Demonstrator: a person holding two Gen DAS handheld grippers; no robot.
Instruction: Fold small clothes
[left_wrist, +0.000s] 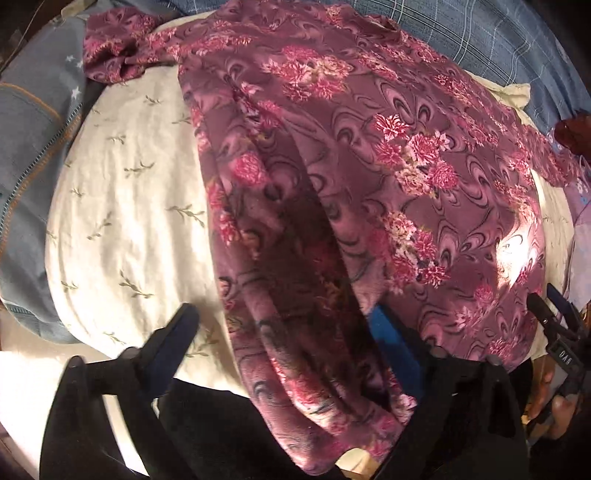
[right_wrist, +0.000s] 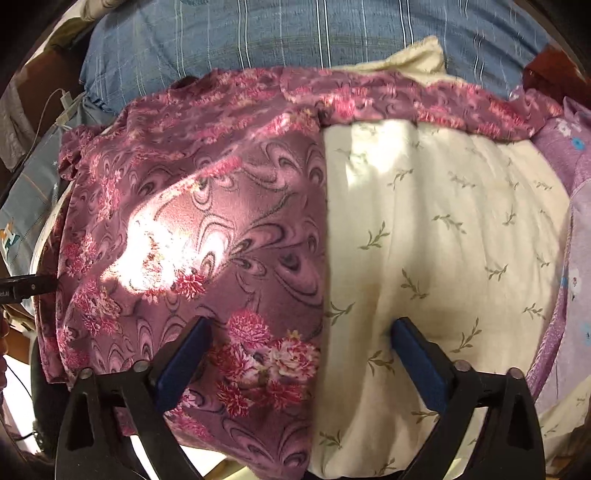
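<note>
A maroon garment with pink flowers (left_wrist: 369, 166) lies spread over a cream cushion with leaf sprigs (left_wrist: 129, 203). Its left side is folded into thick pleats. My left gripper (left_wrist: 284, 332) points down at that folded edge, open, with the pleats between its fingers and the right finger partly under the cloth. In the right wrist view the garment (right_wrist: 203, 221) covers the left half of the cushion (right_wrist: 443, 221). My right gripper (right_wrist: 301, 328) stands open astride the garment's straight right edge, its left finger over the cloth and its right finger over the cushion.
Blue plaid bedding (right_wrist: 258, 37) runs along the back. A blue denim piece with stars (left_wrist: 29, 147) lies to the left. A lilac flowered garment (right_wrist: 565, 184) sits at the right. A white cable (right_wrist: 62, 107) hangs at the far left. A hand (left_wrist: 550, 398) holds the right gripper's handle.
</note>
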